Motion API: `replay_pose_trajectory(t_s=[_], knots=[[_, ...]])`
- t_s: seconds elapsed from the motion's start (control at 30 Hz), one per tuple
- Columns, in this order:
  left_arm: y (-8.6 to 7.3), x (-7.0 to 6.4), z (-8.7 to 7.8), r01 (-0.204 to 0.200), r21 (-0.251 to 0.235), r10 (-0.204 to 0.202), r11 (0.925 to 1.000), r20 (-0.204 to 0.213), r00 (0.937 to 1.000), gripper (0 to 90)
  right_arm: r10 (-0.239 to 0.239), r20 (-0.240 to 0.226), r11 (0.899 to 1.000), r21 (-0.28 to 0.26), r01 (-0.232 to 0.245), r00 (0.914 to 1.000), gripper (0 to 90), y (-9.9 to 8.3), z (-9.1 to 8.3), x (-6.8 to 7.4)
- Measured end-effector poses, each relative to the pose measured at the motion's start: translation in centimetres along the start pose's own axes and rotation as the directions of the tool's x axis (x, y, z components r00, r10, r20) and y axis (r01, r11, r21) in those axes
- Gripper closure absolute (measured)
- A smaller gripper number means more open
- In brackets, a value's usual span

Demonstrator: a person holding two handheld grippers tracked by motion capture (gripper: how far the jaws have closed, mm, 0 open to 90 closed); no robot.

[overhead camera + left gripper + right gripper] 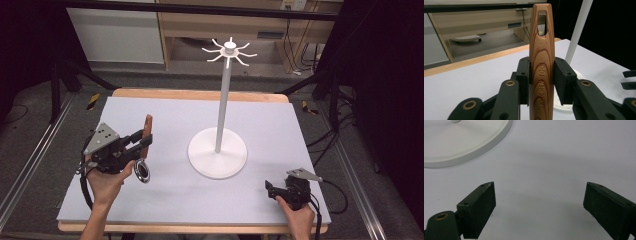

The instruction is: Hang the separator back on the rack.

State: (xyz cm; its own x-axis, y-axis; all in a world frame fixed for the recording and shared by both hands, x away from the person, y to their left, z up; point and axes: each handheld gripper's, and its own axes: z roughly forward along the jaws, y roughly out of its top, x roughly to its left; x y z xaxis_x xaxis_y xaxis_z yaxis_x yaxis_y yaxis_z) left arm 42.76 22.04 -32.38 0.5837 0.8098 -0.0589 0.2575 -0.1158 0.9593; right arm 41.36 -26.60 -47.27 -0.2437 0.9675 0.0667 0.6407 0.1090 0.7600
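High view: the left gripper [141, 141] sits at about nine o'clock on the white table [165, 200], its jaws pinching the wooden handle [146, 136] of a kitchen tool whose round metal end [142, 171] hangs just beside the left hand [107, 182]. Left gripper view shows the handle [541, 72] upright between the pads, stamped KITCHEN TOOL, with a slot near its top. A white hook stand [218, 150] rises at the table's centre. At five o'clock the right gripper [270, 189] rests low, jaws spread wide over bare tabletop, near the stand's base [461, 142].
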Motion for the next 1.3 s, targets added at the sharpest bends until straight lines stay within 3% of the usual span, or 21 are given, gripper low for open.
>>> replay_pose_trajectory(t_s=[0.5, 1.3], knots=[[3.3, -1.5, 0.0, -0.027, -0.064, 0.029, 0.9976, 0.028, 0.9992, 67.5, 0.013, -0.002, 1.0, 0.003, -0.013, 0.9999, 11.4, 0.0, 0.1, 0.1], [7.1, -3.2, 1.6, -0.048, -0.106, 0.055, 0.9933, 0.071, 0.996, 67.6, 0.004, -0.001, 1.0, 0.006, -0.004, 1.0, 11.4, 0.0, 0.1, 0.2]])
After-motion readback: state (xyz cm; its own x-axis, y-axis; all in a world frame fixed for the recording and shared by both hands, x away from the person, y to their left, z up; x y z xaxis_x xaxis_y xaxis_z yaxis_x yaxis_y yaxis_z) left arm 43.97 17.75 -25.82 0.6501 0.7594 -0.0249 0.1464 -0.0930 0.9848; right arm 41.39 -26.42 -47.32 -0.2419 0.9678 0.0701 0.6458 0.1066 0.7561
